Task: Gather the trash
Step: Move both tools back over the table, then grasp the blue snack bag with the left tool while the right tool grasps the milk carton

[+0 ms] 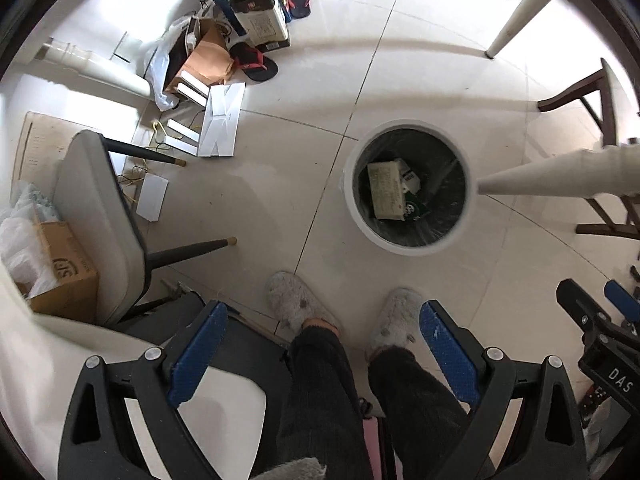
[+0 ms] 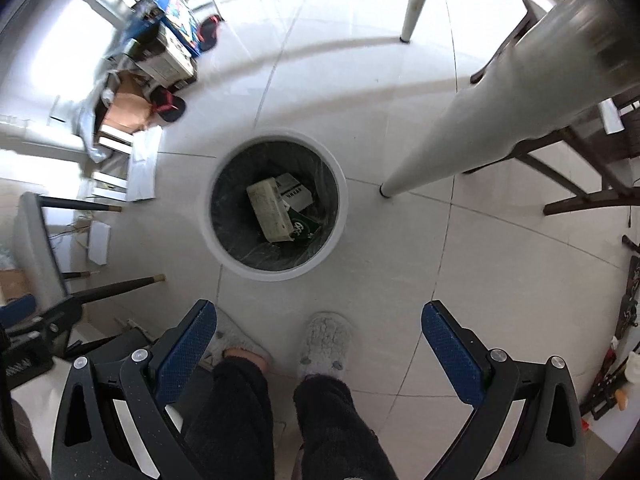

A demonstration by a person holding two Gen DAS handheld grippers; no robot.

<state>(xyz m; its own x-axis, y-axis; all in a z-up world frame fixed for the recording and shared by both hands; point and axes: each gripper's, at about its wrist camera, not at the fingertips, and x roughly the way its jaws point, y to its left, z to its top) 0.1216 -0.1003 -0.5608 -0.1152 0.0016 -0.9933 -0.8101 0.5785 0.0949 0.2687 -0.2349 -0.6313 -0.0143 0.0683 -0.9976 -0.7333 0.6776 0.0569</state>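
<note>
A round white trash bin point(image 1: 362, 216) with a black liner stands on the tiled floor; it also shows in the right wrist view point(image 2: 212, 236). Inside lie a cream box point(image 1: 385, 190), a white carton and a green packet point(image 2: 306, 226). My left gripper point(image 1: 322, 320) is open and empty, held high over the person's slippered feet, left of and nearer than the bin. My right gripper point(image 2: 318, 320) is open and empty, held high just in front of the bin. The right gripper also shows at the right edge of the left wrist view point(image 1: 600, 312).
A white table leg point(image 2: 460, 128) stands right of the bin, a dark wooden chair point(image 2: 588, 184) behind it. A grey chair point(image 1: 100, 216) is at left. Flattened white boxes point(image 1: 222, 120), a brown bag, sandals point(image 1: 256, 62) and cartons lie at the back left.
</note>
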